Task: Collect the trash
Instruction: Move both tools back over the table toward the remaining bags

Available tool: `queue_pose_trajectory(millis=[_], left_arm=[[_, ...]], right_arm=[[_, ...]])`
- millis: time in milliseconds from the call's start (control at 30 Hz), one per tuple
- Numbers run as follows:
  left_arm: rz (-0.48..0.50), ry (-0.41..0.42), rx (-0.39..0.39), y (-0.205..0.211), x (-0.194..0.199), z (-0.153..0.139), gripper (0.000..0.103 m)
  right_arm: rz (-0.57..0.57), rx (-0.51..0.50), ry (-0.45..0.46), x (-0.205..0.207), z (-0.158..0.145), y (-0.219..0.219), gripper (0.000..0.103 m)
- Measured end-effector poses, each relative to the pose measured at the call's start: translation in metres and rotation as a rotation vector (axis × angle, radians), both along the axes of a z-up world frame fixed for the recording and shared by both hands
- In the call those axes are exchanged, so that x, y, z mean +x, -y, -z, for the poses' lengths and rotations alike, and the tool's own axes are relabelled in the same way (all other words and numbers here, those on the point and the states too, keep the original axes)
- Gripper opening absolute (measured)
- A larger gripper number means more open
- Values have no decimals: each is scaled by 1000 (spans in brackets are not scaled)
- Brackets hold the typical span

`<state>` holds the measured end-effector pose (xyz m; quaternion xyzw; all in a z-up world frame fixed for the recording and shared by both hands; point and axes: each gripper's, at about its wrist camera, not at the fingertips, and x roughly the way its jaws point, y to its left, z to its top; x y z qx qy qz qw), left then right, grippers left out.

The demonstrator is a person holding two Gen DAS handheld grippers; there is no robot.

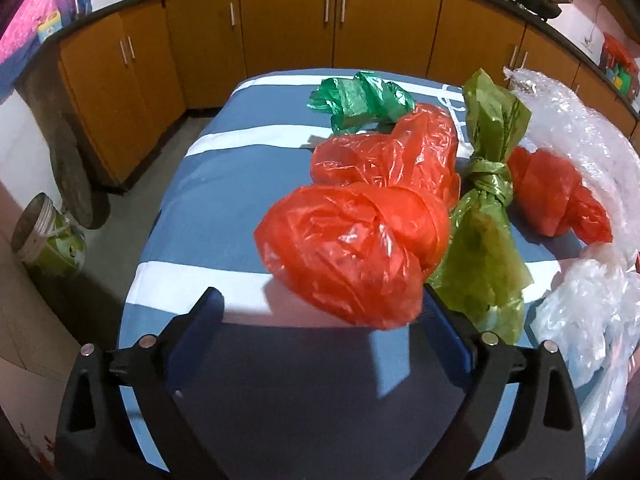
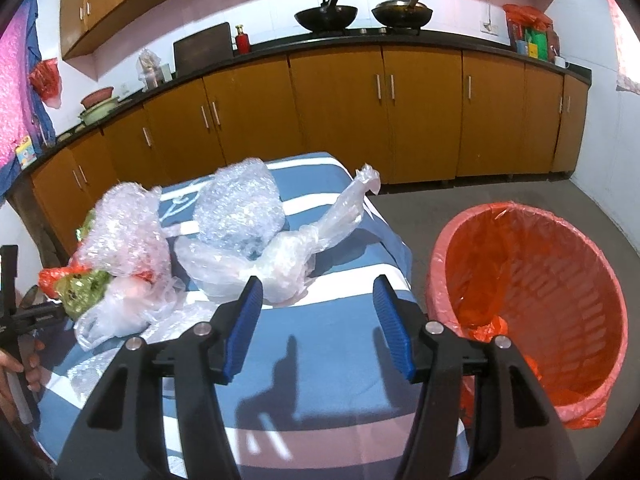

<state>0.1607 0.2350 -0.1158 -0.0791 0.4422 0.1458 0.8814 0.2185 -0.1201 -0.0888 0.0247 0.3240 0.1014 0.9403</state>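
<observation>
Trash, assorted plastic, lies spread over a table [image 1: 224,168] covered in blue-and-white striped cloth, in a kitchen with orange-brown cabinets [image 2: 340,108].

Bin [image 2: 532,304]: red perforated basket with a red liner, standing on the floor just beside the table's right edge; crumpled red plastic lies at its bottom.

Bubble wrap [image 2: 240,208]: two crumpled clear heaps near the table's far side, one touching the coloured bags.

Clear plastic bag [image 2: 288,252]: knotted, its tail pointing towards the bin.

Red plastic bag [image 1: 352,256]: large, knotted, nearest the left hand-held gripper [image 1: 320,312]. A second red bag [image 1: 392,156] lies behind it, and a third, smaller one [image 1: 560,196] further right.

Olive-green bag [image 1: 486,200]: tied at the middle, between the red bags.

Dark green bag [image 1: 360,100]: crumpled, at the far end.

Left hand-held gripper: jaws spread wide, nothing clamped; the nearest red bag overlaps the right finger's tip, though contact cannot be told.

Right hand-held gripper [image 2: 318,328]: jaws partly apart, empty, above bare cloth near the clear plastic bag.
</observation>
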Motion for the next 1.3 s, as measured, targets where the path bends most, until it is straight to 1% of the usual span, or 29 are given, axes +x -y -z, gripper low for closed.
queue_pose_trajectory(millis=[67, 200, 267, 367, 567, 1000, 1300], left_arm=[[6, -16, 10, 1, 2, 2, 101], [6, -18, 14, 2, 0, 2, 101], [6, -18, 13, 2, 1, 2, 101], [6, -19, 14, 3, 0, 2, 101], [6, -18, 14, 2, 1, 2, 101], [6, -19, 14, 2, 1, 2, 101], [6, -19, 14, 2, 1, 2, 101]], right_arm=[[4, -19, -24, 6, 7, -2, 58], [10, -38, -79, 19, 23, -9, 60], [13, -48, -99, 25, 27, -12, 61], [7, -44, -155, 35, 33, -16, 61], [-3, -62, -173, 43, 36, -23, 63], [-14, -52, -181, 43, 37, -28, 63], [-7, -28, -182, 42, 37, -22, 63]])
